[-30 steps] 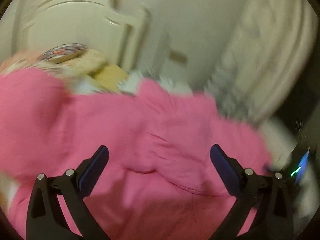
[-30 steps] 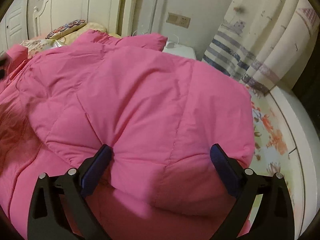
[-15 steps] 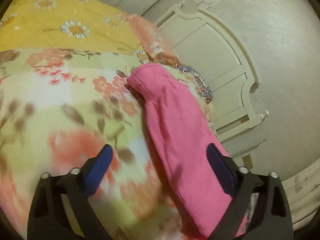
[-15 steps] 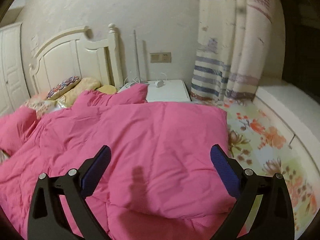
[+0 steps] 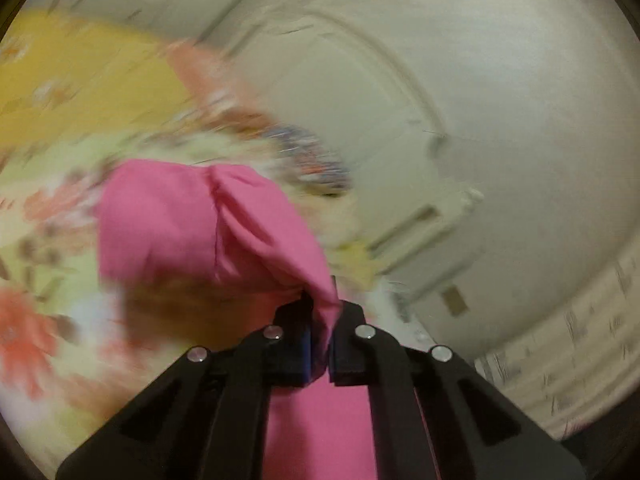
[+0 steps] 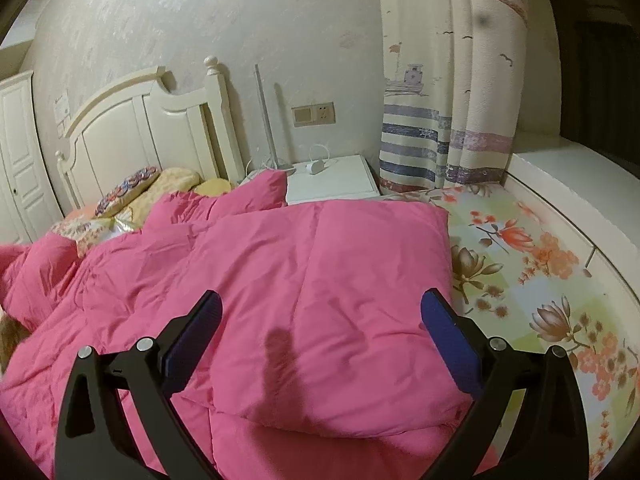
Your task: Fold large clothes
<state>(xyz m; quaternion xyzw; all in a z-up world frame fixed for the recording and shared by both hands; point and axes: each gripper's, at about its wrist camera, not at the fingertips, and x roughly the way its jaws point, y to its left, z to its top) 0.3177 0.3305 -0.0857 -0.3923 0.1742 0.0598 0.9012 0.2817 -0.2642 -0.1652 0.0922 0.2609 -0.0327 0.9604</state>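
A large pink padded coat (image 6: 304, 280) lies spread over the bed, its near part folded into a thick pad. My right gripper (image 6: 320, 316) hovers above that pad, open, with nothing between its blue pads. In the blurred left wrist view, my left gripper (image 5: 320, 344) is shut on a sleeve of the pink coat (image 5: 208, 224). The sleeve stands up and forward from the jaws, lifted over the floral sheet (image 5: 36, 264).
A floral sheet (image 6: 532, 280) covers the bed to the right of the coat. Pillows (image 6: 132, 196) lie by the white headboard (image 6: 132, 128). A white nightstand (image 6: 332, 180), striped curtain (image 6: 440, 120) and white ledge (image 6: 580, 184) stand behind and right.
The left gripper swung from over the coat's body to the sleeve and closed on it, lifting it. The right gripper rose and tilted up early on, then held still, open.
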